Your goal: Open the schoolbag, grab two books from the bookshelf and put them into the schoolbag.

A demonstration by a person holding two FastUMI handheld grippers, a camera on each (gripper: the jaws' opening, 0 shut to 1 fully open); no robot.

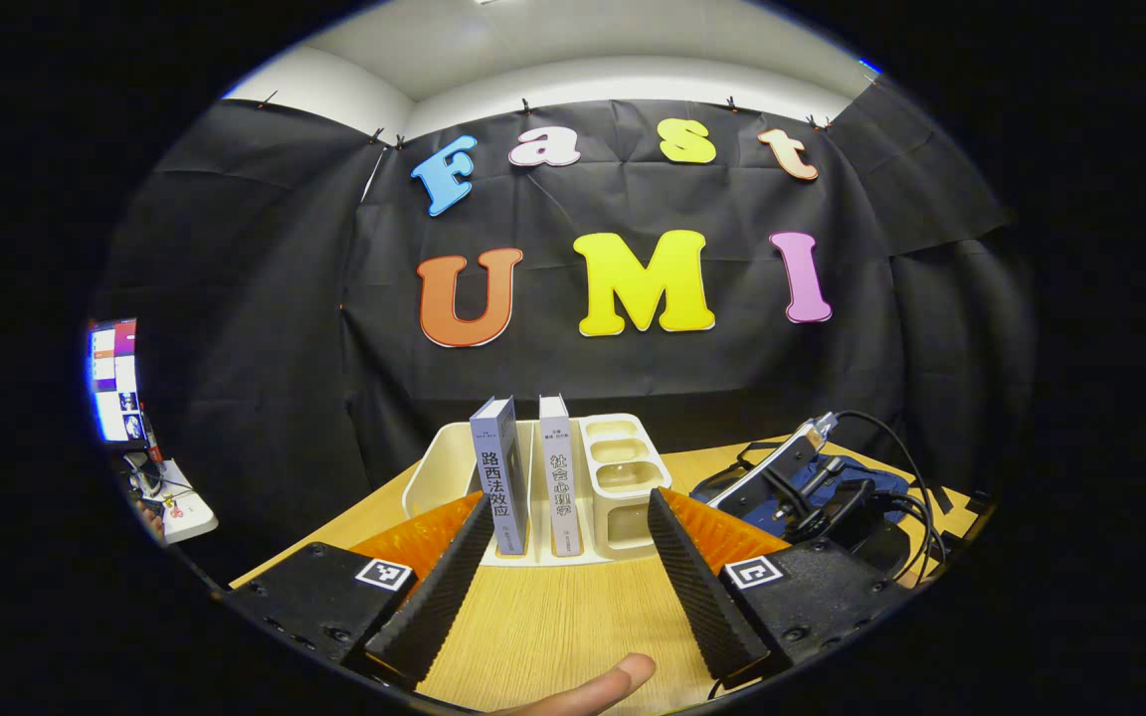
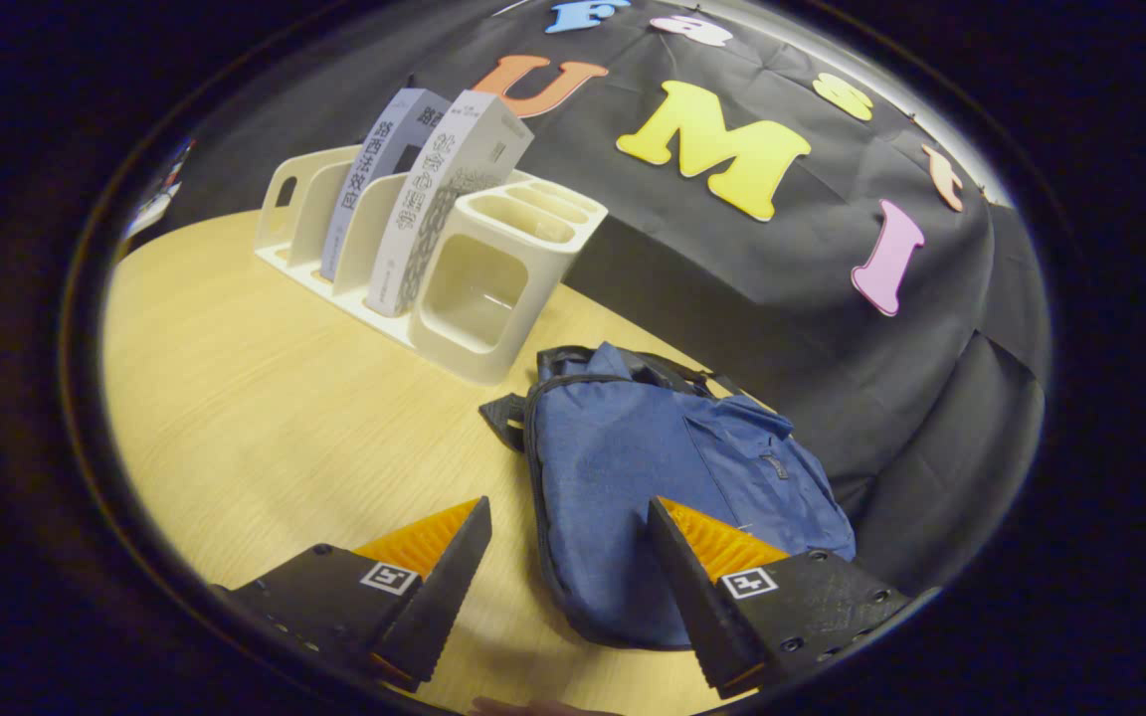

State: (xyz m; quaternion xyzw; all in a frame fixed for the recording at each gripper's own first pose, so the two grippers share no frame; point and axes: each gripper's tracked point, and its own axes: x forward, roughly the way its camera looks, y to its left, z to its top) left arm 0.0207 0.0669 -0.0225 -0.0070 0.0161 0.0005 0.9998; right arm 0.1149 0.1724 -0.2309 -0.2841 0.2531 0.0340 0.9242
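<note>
In the left gripper view we are holding the left gripper [image 1: 568,557] with its jaws spread wide apart and nothing between them, above the bare wooden table [image 1: 553,626]. A fingertip [image 1: 603,686] of the hand holding the tool is poking in at the bottom edge. Straight ahead, framed by the two fingers, we are facing the cream bookshelf [image 1: 623,477], which is standing near the far edge of the table. Two books are standing upright in it, spines toward us: the grey-blue book [image 1: 498,472] on the left and the white book [image 1: 558,472] just beside it, a divider between them. To the right of the books the rack's small open compartments are sitting empty. Farther right we are seeing the other gripper [image 1: 782,467] with its cables, hovering over a patch of blue fabric.

In the right gripper view we are holding the right gripper [image 2: 568,557] open as well, jaws apart and gripping nothing, poised over the near end of the blue schoolbag [image 2: 653,457]. The schoolbag is lying flat on the table, closed, its dark straps bunched at the end nearest the bookshelf. The bag is lying just beside the rack's compartment end, apart from it. From this angle both books are leaning slightly in their slots.
</note>
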